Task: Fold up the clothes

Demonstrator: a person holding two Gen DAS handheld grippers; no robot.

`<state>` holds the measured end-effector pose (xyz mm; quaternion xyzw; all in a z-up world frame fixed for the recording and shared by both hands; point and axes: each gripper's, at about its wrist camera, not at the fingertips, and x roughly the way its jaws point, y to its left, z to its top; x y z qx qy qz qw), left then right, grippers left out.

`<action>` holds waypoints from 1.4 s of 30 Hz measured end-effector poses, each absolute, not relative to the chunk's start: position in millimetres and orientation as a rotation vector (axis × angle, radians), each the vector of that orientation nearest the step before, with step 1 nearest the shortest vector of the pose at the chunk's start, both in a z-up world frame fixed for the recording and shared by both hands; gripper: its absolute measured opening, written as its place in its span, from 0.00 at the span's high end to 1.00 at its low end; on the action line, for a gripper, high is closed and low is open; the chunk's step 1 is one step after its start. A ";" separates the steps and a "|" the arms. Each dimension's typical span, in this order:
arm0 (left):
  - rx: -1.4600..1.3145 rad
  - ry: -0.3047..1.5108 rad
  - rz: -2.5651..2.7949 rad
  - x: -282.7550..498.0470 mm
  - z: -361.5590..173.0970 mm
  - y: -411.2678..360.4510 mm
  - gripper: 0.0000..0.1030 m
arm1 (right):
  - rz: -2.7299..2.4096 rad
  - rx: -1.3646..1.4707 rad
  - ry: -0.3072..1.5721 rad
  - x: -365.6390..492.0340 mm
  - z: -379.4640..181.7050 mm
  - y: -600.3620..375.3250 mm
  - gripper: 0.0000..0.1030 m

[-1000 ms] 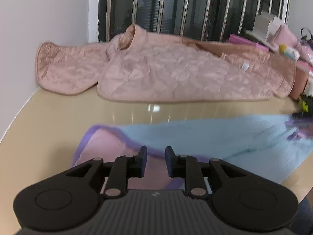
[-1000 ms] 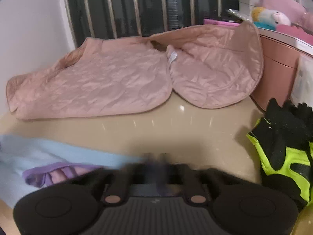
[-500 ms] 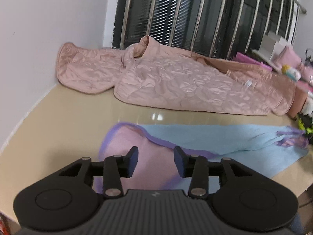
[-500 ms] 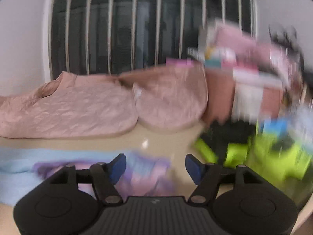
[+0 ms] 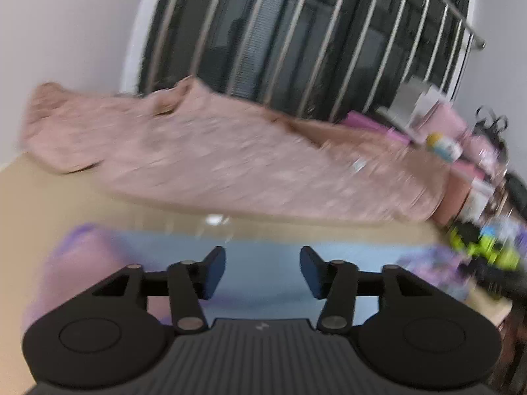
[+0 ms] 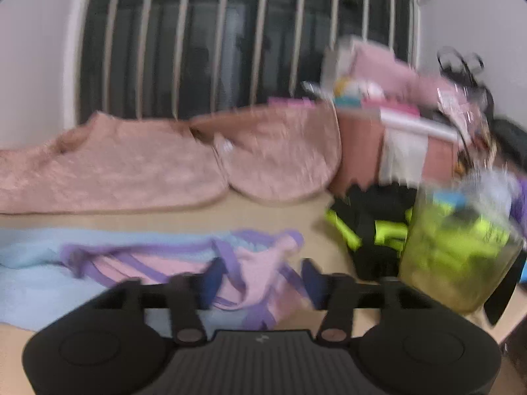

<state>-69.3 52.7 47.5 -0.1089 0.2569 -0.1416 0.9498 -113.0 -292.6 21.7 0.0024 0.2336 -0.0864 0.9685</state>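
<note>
A light blue garment with pink and purple trim [image 5: 263, 263] lies flat across the beige table, near its front. It also shows in the right wrist view [image 6: 138, 256]. My left gripper [image 5: 263, 271] is open and empty, above the garment's blue middle. My right gripper [image 6: 260, 279] is open and empty, above the crumpled pink and purple end of the garment [image 6: 260, 263]. A pink quilted jacket [image 5: 230, 161] lies spread along the back of the table and shows in the right wrist view too [image 6: 131, 168]. Both views are motion-blurred.
Black and neon yellow gloves [image 6: 372, 233] lie at the right. A yellowish clear container [image 6: 457, 250] stands beside them. A pink box with clutter [image 6: 395, 144] stands at the back right. A barred window [image 5: 296, 42] runs behind the table, with a white wall at left.
Both grippers opened wider and let go of the blue garment, which now lies flat. The left view swung right; the right view drew back a little.
</note>
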 end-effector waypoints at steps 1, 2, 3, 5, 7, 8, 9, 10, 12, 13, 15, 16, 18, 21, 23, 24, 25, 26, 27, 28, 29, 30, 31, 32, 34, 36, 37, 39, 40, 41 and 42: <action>-0.223 0.519 -0.307 -60.1 47.0 33.7 0.48 | -0.172 0.024 0.473 -113.7 23.5 -295.3 0.45; -0.214 0.528 -0.328 -52.2 45.8 14.5 0.48 | -0.170 0.043 0.474 -114.4 25.3 -297.9 0.45; -0.199 0.535 -0.350 -45.1 44.2 -4.4 0.48 | -0.167 0.063 0.475 -115.1 27.2 -300.6 0.45; -0.118 0.541 -0.402 -39.3 36.8 -40.2 0.48 | -0.176 0.097 0.501 -111.9 23.5 -307.6 0.46; -0.016 0.554 -0.430 -40.5 26.5 -66.5 0.48 | -0.178 0.089 0.515 -109.9 17.1 -309.2 0.46; 0.011 0.576 -0.442 -41.6 20.5 -72.3 0.49 | -0.178 0.083 0.520 -109.0 13.8 -309.6 0.46; 0.038 0.597 -0.455 -42.8 14.5 -78.1 0.49 | -0.172 0.087 0.527 -107.5 10.2 -310.4 0.46; 0.063 0.613 -0.463 -44.2 8.7 -83.3 0.49 | -0.163 0.095 0.534 -105.7 6.6 -311.3 0.46; 0.089 0.606 -0.450 -49.0 -0.1 -87.8 0.49 | -0.160 0.105 0.537 -102.0 1.1 -311.8 0.46; 0.097 0.603 -0.449 -50.6 -0.9 -88.3 0.49 | -0.164 0.106 0.531 -100.7 -0.9 -311.4 0.46; 0.103 0.602 -0.454 -51.4 -1.7 -88.1 0.48 | -0.167 0.101 0.522 -97.3 -2.9 -310.4 0.46; 0.103 0.604 -0.452 -51.4 -1.3 -87.6 0.47 | -0.164 0.102 0.521 -96.2 -2.8 -309.7 0.46; 0.108 0.607 -0.447 -53.5 1.1 -84.5 0.45 | -0.123 0.138 0.522 -96.2 -0.2 -312.0 0.45; 0.114 0.602 -0.454 -55.7 1.3 -83.5 0.42 | -0.039 0.253 0.501 -100.4 3.9 -320.8 0.35; 0.107 0.604 -0.466 -57.4 2.9 -80.7 0.41 | -0.024 0.309 0.487 -101.0 4.5 -324.4 0.33; 0.100 0.607 -0.466 -56.9 3.3 -79.7 0.40 | -0.038 0.316 0.478 -100.3 4.3 -324.5 0.33; 0.093 0.610 -0.461 -55.9 3.5 -79.3 0.40 | -0.058 0.318 0.469 -99.3 4.0 -324.2 0.34; 0.094 0.612 -0.457 -55.1 3.0 -79.4 0.40 | -0.081 0.309 0.473 -96.7 3.2 -323.4 0.34; 0.107 0.606 -0.452 -55.7 2.4 -81.1 0.39 | -0.105 0.296 0.481 -93.4 2.2 -322.5 0.37; 0.124 0.600 -0.448 -57.0 1.9 -83.6 0.39 | -0.129 0.283 0.489 -90.2 1.3 -321.5 0.40; 0.139 0.595 -0.443 -58.3 1.5 -85.9 0.38 | -0.153 0.270 0.496 -87.0 0.3 -320.6 0.46; 0.144 0.594 -0.442 -58.9 1.6 -86.7 0.38 | -0.169 0.243 0.495 -85.4 -0.5 -317.7 0.53; 0.144 0.595 -0.443 -58.9 1.5 -86.4 0.37 | -0.180 0.204 0.497 -84.3 -1.6 -313.3 0.58; 0.141 0.597 -0.444 -58.2 1.5 -85.6 0.36 | -0.191 0.156 0.498 -83.6 -3.0 -307.8 0.67; 0.135 0.603 -0.448 -56.8 1.5 -83.8 0.35 | -0.188 0.087 0.485 -84.6 -5.7 -298.9 0.78; 0.132 0.614 -0.460 -57.5 5.2 -79.7 0.33 | -0.165 0.055 0.474 -84.6 -3.3 -293.0 0.90; 0.131 0.621 -0.469 -58.4 8.2 -77.0 0.33 | -0.157 0.042 0.472 -83.9 1.0 -290.9 0.91; 0.091 0.605 -0.495 -65.2 20.7 -60.1 0.33 | -0.140 0.015 0.466 -82.6 9.6 -286.5 0.91; 0.060 0.586 -0.506 -70.3 28.9 -47.1 0.32 | -0.121 0.009 0.449 -84.4 18.1 -283.9 0.91; 0.037 0.567 -0.498 -76.2 36.5 -31.2 0.30 | -0.099 0.005 0.427 -87.1 28.1 -281.1 0.91; 0.014 0.550 -0.485 -81.9 43.5 -14.6 0.29 | -0.065 -0.006 0.407 -89.8 38.8 -274.7 0.91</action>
